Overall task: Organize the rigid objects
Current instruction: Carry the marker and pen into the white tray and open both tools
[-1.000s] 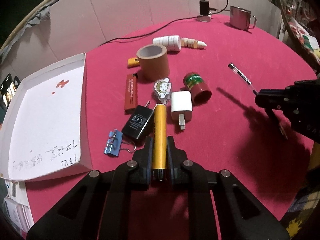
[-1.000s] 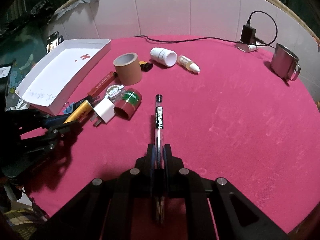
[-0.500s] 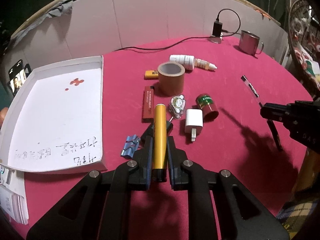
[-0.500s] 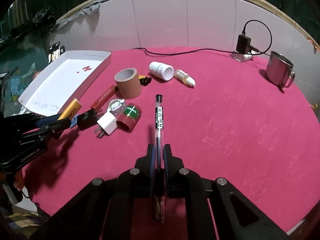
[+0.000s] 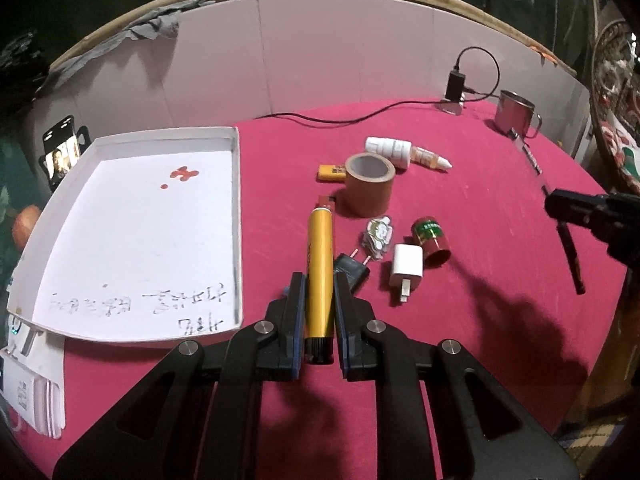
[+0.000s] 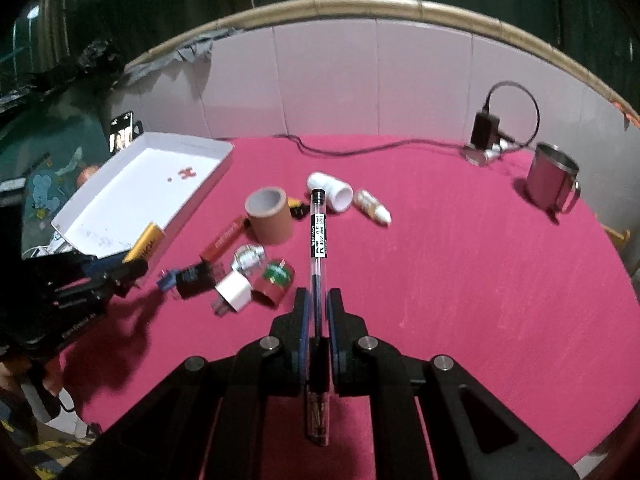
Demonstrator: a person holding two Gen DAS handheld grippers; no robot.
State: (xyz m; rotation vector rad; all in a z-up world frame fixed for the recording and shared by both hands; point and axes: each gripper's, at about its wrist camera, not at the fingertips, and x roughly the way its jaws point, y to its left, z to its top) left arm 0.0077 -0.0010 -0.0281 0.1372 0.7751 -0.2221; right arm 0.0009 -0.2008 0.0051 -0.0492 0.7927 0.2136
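Note:
My left gripper [image 5: 319,280] is shut on a yellow tube [image 5: 320,256] and holds it above the red table, just right of the white tray [image 5: 236,216]. It also shows in the right wrist view [image 6: 132,270]. My right gripper [image 6: 318,298] is shut on a clear pen [image 6: 319,232], held above the table right of the pile; it shows at the right in the left wrist view [image 5: 560,204]. The pile holds a brown tape roll [image 5: 369,184], a white charger [image 5: 406,270], a black charger [image 5: 352,274], a red-green can [image 5: 430,236], a red lighter [image 6: 222,240] and a badge [image 5: 378,236].
A white bottle [image 5: 388,150] and a small dropper bottle [image 5: 432,158] lie behind the tape. A steel mug [image 6: 552,178] and a plugged-in black adapter [image 6: 484,130] with its cable stand at the back right. A phone [image 5: 60,154] stands beyond the tray.
Both grippers have risen with their objects. My left gripper has lifted the yellow tube off the pile and moved it back toward the tray's right edge. The pen is higher too.

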